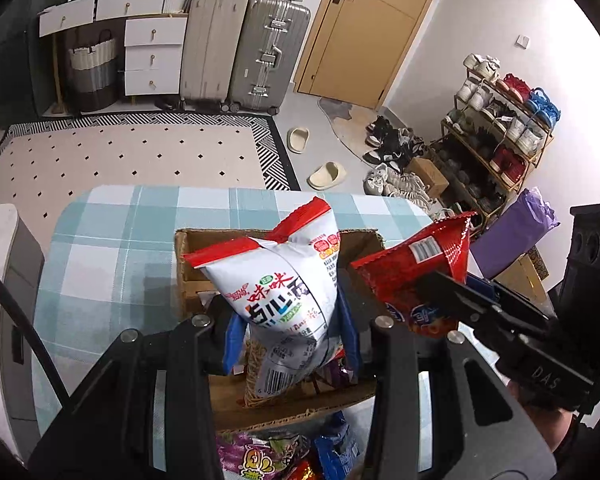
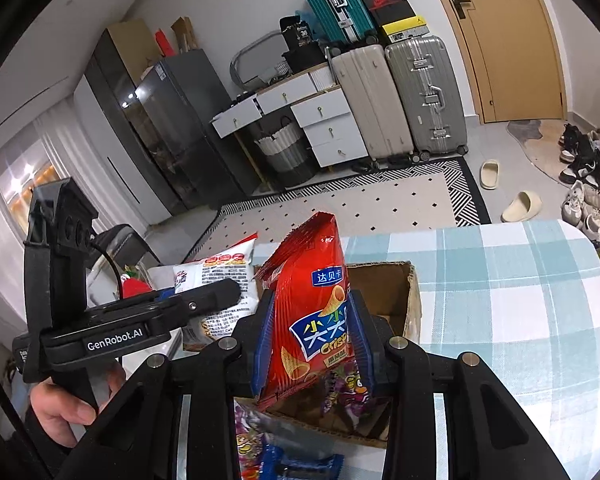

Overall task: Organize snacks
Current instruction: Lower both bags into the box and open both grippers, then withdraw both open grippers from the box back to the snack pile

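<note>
My left gripper (image 1: 290,332) is shut on a white snack bag with red ends (image 1: 284,280), held upright over an open cardboard box (image 1: 188,272) on the checked tablecloth. My right gripper (image 2: 312,344) is shut on a red bag of corn cones (image 2: 308,304), also above the cardboard box (image 2: 412,292). The red bag (image 1: 416,268) and right gripper (image 1: 452,292) show at the right of the left wrist view. In the right wrist view the white bag (image 2: 216,276) and left gripper (image 2: 224,294) sit at the left. Purple packets (image 2: 352,392) lie inside the box.
Loose purple, red and blue snack packets (image 1: 276,456) lie on the table in front of the box. The blue checked table (image 1: 112,240) ends at a rug, with slippers (image 1: 327,175), suitcases (image 1: 268,52) and a shoe rack (image 1: 500,128) beyond. A hand (image 2: 60,412) holds the left gripper's handle.
</note>
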A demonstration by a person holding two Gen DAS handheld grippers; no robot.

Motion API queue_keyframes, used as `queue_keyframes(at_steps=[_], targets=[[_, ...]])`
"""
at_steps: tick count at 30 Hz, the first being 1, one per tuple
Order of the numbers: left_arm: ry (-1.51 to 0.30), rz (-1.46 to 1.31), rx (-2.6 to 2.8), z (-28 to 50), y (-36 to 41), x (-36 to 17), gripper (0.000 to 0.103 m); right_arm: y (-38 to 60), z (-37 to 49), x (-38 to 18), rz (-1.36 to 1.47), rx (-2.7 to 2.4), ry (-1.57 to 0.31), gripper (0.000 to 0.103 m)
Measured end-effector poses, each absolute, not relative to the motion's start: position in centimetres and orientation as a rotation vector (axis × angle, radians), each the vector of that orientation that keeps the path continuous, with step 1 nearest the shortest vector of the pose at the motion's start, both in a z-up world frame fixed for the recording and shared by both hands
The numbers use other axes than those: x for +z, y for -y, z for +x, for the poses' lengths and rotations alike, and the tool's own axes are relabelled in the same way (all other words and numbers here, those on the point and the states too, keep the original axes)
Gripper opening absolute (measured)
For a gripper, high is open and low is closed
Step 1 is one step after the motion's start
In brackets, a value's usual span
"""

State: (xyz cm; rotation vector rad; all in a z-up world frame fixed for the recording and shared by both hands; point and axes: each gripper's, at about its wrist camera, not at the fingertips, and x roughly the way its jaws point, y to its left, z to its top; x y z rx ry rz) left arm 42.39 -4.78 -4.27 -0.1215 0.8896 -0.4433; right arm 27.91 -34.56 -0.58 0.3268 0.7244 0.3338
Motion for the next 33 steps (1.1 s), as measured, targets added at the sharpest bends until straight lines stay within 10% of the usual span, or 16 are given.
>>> queue_keyframes(at_steps=[14,19,33], targets=[[-0.936,-0.123,-0.415,43.7,5.4,-7.0,0.041,34.6,28.8,-2.5,0.352,0.32,-0.762,0.046],[-0.877,-0.112,-0.389,41.2,4.3,-5.5,0.066,35.2,27.5,-1.7,0.368,0.323,-0.742,0.05],[-0.615,0.003,-0.322,25.8,4.2,-0.3,0.082,34.8,16.7,2.8,0.241,0.379,-0.576,0.076]])
